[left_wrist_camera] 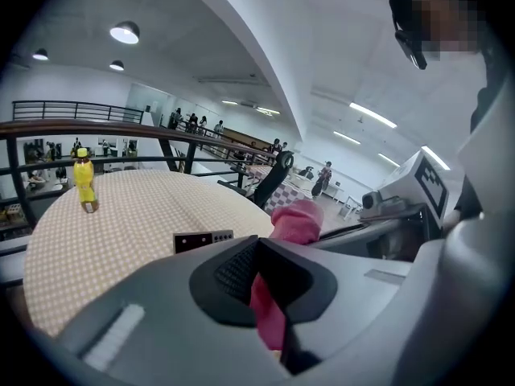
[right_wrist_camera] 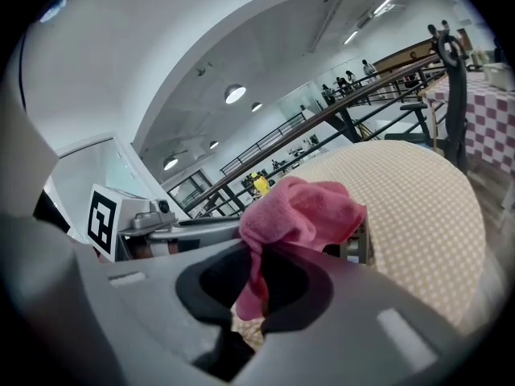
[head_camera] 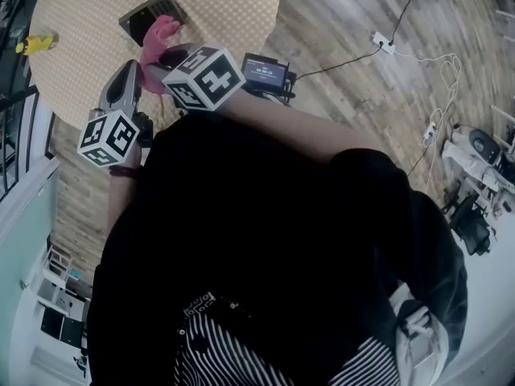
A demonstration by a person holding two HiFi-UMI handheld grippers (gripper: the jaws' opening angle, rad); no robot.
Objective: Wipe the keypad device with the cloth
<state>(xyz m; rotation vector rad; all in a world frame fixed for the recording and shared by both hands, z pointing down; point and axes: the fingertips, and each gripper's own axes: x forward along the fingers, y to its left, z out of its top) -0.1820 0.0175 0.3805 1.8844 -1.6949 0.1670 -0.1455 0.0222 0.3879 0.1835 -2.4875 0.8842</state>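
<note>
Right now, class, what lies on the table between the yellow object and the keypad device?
Nothing: the checked tablecloth is bare between the yellow object and the keypad device, clearest in the left gripper view.

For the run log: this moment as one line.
left gripper: shut on pink cloth | right gripper: shut on pink cloth | keypad device: on table
</note>
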